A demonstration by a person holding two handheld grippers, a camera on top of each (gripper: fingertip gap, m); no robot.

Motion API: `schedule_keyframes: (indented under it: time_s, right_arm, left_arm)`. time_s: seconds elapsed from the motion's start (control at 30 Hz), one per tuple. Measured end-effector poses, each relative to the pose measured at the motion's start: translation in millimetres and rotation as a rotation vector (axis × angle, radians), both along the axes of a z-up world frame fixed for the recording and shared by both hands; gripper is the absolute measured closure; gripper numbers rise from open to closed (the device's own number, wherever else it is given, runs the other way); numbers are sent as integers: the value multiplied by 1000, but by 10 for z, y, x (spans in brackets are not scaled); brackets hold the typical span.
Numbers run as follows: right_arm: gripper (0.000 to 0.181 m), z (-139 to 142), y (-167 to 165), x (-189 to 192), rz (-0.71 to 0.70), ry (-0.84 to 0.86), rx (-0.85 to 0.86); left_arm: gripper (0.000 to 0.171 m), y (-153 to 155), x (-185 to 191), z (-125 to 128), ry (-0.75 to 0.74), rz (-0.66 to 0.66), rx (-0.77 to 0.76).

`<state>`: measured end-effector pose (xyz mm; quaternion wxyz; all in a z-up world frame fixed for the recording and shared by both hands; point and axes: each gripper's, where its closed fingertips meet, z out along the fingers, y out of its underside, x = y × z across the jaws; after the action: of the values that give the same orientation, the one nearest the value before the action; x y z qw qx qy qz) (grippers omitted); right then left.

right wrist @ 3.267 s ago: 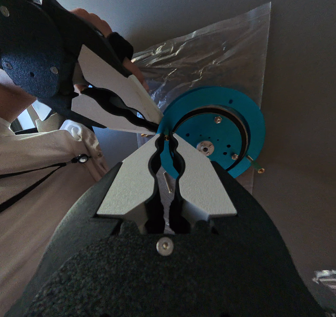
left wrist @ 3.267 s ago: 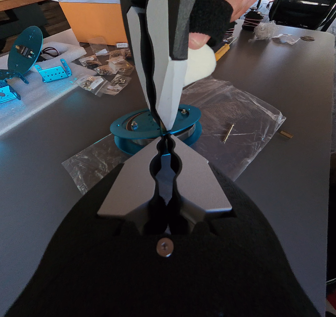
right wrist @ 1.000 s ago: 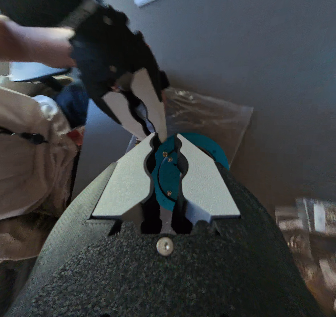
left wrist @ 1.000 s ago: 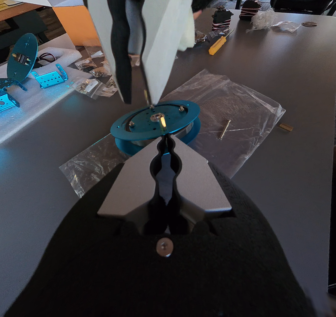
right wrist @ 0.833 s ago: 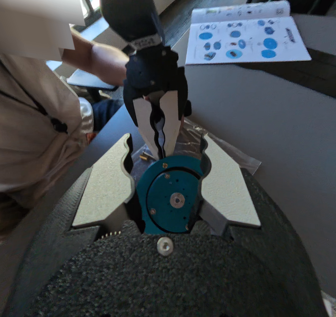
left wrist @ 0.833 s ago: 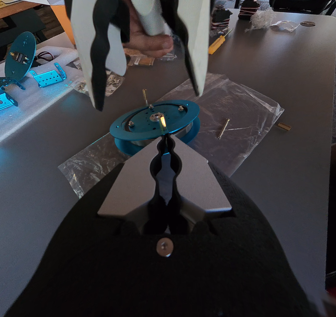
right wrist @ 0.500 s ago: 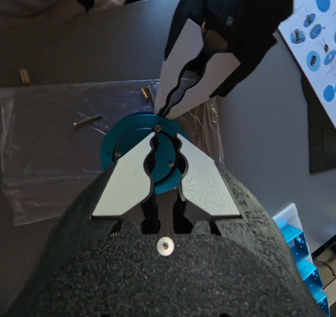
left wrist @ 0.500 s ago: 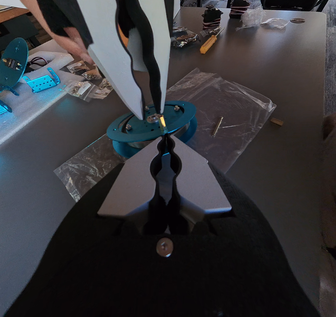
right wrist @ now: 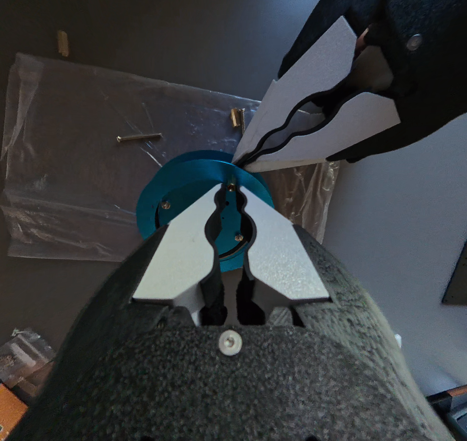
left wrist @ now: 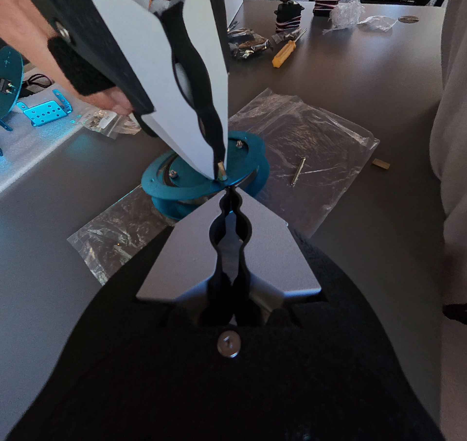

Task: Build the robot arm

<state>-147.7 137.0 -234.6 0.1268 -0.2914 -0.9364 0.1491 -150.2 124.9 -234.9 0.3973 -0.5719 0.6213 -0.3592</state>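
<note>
A blue round metal disc assembly (left wrist: 182, 183) lies on a clear plastic bag (left wrist: 316, 136) on the grey table. My left gripper (left wrist: 228, 189) is shut on the disc's near rim. It also shows in the right wrist view (right wrist: 235, 162), pinching the upper plate's edge. My right gripper (right wrist: 231, 185) comes down from above and is shut on a short brass standoff (right wrist: 231, 186) that stands upright on the disc (right wrist: 187, 173). In the left wrist view the right gripper (left wrist: 219, 173) holds the standoff (left wrist: 221, 168) just beyond my left fingertips.
A long screw (left wrist: 298, 171) lies on the bag and a loose brass standoff (left wrist: 380, 164) on the table beyond it. A yellow screwdriver (left wrist: 284, 53), servo motors (left wrist: 288, 14), small hardware bags (left wrist: 106, 123) and blue brackets (left wrist: 46, 112) lie farther off. A person's clothing (left wrist: 452, 100) is at the right.
My right gripper opened above the disc, turned, came down and shut on the near brass standoff. My left gripper stayed shut on the disc's rim.
</note>
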Motion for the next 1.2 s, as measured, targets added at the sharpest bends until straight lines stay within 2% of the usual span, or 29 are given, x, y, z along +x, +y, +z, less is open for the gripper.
schedule_keyframes:
  time_s: [0.2,0.37,0.63,0.77,0.93,1.0,1.1,1.2]
  right_arm:
    - [177,39,0,5,-93,-31,1]
    - [173,45,-22,-22,-112,44,6]
    - [178,-34,-33,12,-137,17,32]
    - [172,-4,0,53,-141,70,65]
    - [165,-28,-13,112,-174,-22,23]
    - [166,-80,-20,134,-173,-66,19]
    - [176,-95,-7,95,-157,-54,41]
    - [176,-92,32,96,-187,-77,43]
  left_arm:
    - [171,50,5,7,-4,26,-26]
    - [171,82,16,0,1,42,-36]
    - [171,78,76,-67,41,63,38]
    - [171,78,71,-53,33,61,23]
    - [171,60,79,-98,62,50,27]
    - [171,62,81,-112,70,51,28]
    - [171,61,84,-120,76,51,30]
    - [171,98,80,-117,74,72,18]
